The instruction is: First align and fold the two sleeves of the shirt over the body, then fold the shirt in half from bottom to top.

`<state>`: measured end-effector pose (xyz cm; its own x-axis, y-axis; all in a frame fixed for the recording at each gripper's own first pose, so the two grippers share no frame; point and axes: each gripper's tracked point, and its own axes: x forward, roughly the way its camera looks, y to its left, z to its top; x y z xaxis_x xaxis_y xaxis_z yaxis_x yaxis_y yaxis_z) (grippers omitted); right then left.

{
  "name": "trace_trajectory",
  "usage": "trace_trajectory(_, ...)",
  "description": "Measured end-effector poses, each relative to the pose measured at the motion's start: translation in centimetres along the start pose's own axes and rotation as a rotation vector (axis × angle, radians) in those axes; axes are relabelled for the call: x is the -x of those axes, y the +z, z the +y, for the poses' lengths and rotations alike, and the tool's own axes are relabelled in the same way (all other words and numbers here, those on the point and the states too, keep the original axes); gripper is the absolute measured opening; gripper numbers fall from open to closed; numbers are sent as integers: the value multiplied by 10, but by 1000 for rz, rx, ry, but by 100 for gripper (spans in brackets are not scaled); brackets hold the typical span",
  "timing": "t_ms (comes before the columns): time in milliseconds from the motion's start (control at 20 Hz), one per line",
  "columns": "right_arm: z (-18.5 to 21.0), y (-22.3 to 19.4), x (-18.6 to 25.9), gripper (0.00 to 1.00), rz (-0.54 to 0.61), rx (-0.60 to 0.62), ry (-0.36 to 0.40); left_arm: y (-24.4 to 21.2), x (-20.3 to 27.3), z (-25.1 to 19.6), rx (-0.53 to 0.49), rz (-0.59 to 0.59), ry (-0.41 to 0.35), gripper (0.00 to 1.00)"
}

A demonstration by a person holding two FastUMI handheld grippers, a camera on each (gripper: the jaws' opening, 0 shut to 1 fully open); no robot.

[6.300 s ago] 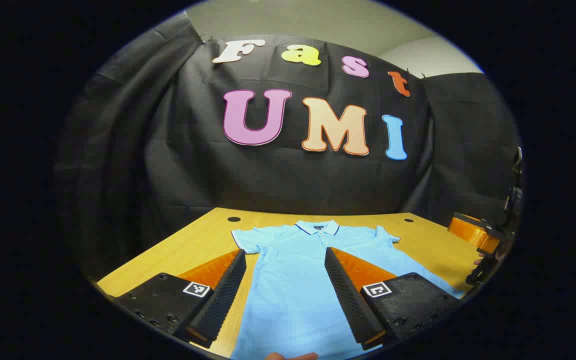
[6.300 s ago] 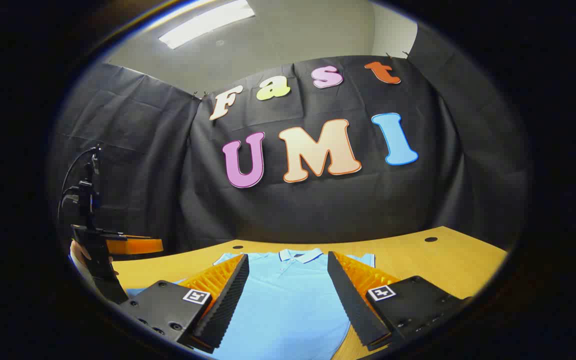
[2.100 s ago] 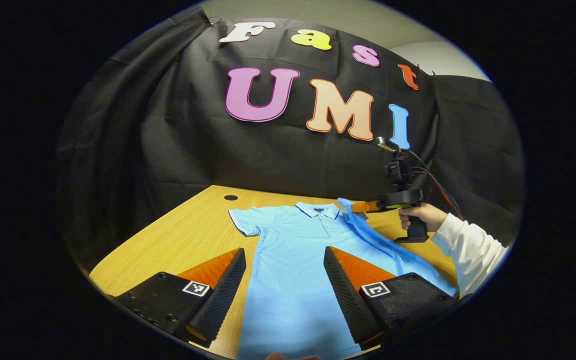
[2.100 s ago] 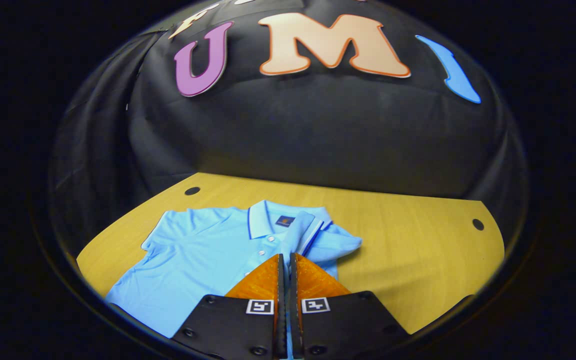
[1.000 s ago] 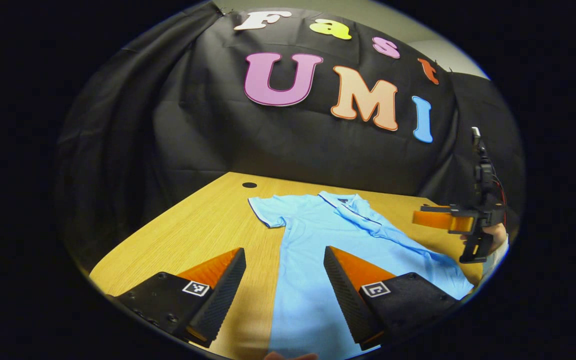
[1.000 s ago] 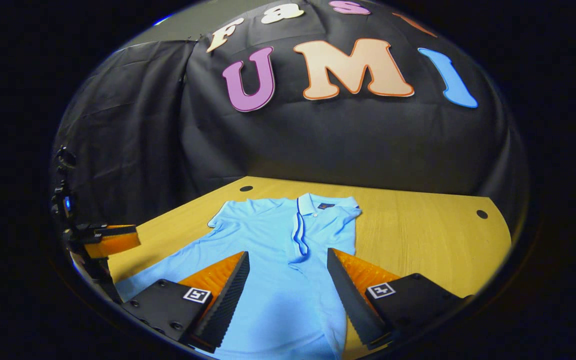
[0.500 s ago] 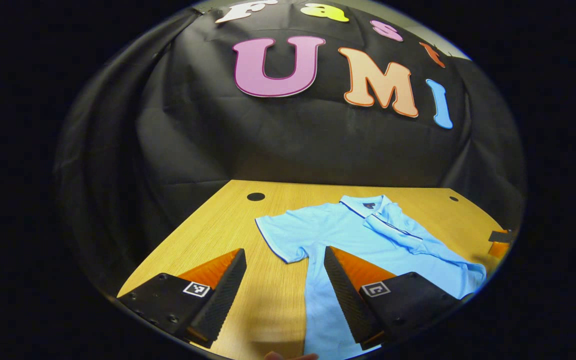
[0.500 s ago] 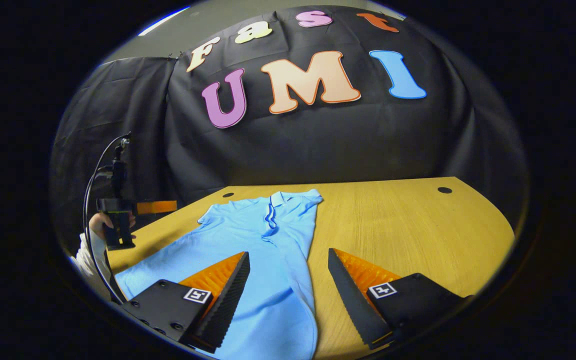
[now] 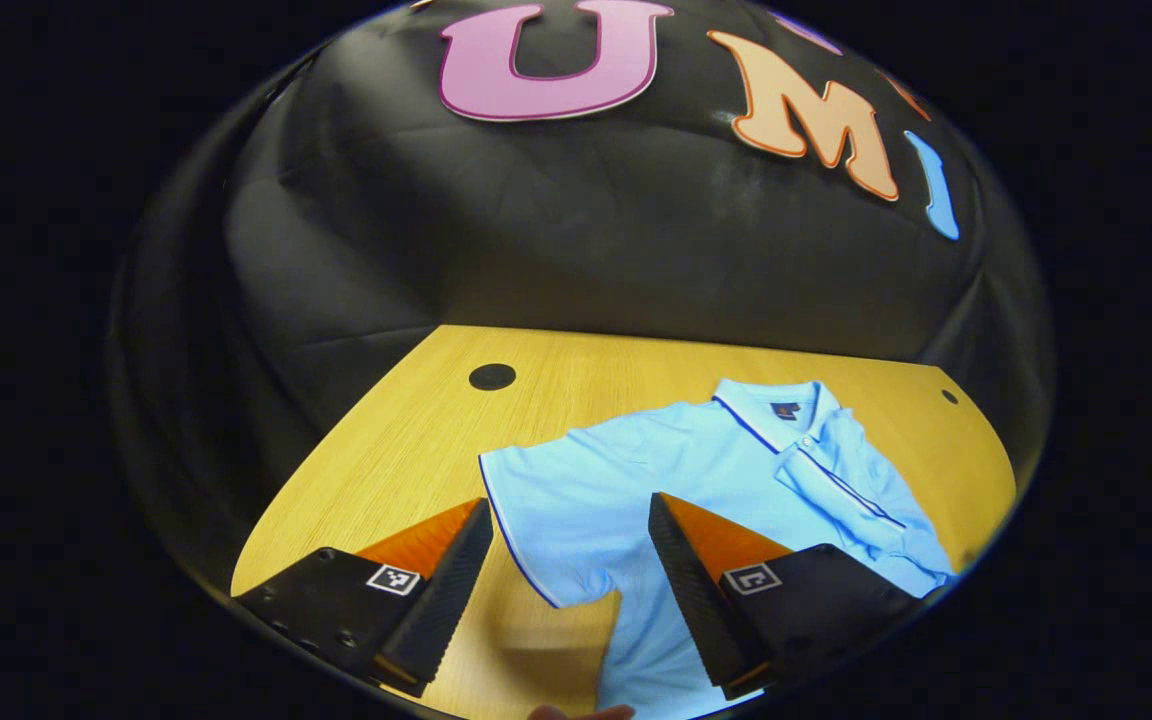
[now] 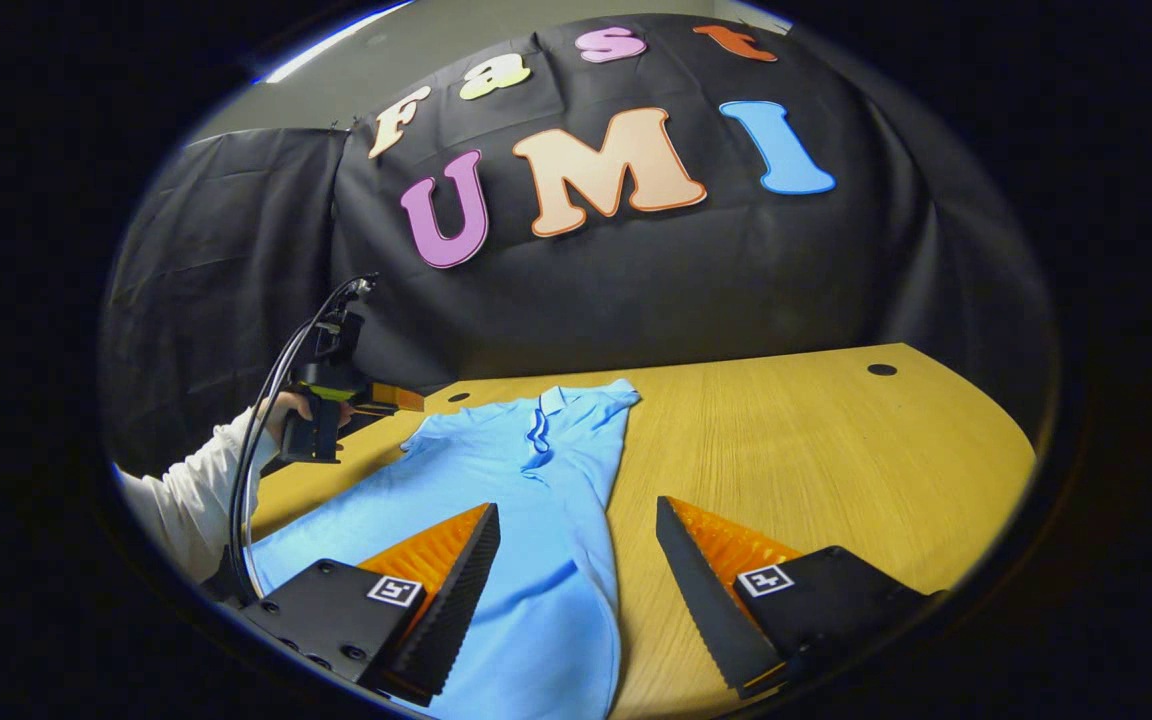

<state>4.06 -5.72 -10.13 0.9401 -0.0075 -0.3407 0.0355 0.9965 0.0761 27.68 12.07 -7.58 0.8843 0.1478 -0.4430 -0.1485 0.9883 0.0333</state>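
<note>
So, two grippers here. Left gripper [image 9: 566,560] is released, fingers spread wide, hovering low over the one shirt [image 9: 696,470]. The still-flat left sleeve [image 9: 546,520] sits right between the fingers, though I can't tell if anything touches it. Right gripper [image 10: 576,570] is released too, spread over the lower right part of the shirt [image 10: 526,500], with its right finger [image 10: 706,590] above bare wood.

Moving outward: one light blue polo with a dark-trimmed collar [image 9: 771,405], lying flat on the one wooden surface [image 9: 416,440], collar toward the black cloth wall. Of the two sleeves, the right sleeve [image 9: 836,480] lies folded over the body near the buttons.

Holes in the surface: two in the left gripper view, a big one [image 9: 492,376] at the far left and a small one [image 9: 950,396] at the far right.

In the right gripper view, one hand [image 10: 281,408] in a white sleeve [image 10: 191,495] holds the left gripper by its handle, cable looping down. The shirt's hem is cut off at the bottom of both views, and its buttons are too small to count.
</note>
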Motion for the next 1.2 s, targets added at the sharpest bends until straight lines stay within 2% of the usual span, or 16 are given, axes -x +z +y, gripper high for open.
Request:
trace_trajectory(50, 0, -1, 1, 95, 0, -3, -1, -6, -9, 4, 0, 25, 13, 94)
trace_trajectory(100, 0, -1, 1, 98, -1, -8, 3, -9, -17, 8, 5, 42, 23, 94)
trace_trajectory(500, -17, 8, 2, 98, 5, -30, -31, -36, -39, 10, -19, 147, 42, 93)
trace_trajectory(950, -42, 5, 6, 98, -4, -69, -74, -40, -38, 9, 20, 114, 34, 92)
trace_trajectory(1050, -43, 5, 6, 98, -5, -70, -70, -39, -39, 7, -1, 105, -1, 91)
trace_trajectory(1150, -46, 6, 7, 98, -10, -68, -76, -39, -40, 0, -11, 94, -36, 75)
trace_trajectory(1200, -47, 7, 8, 98, -13, -70, -77, -38, -39, -4, -25, 92, -56, 56)
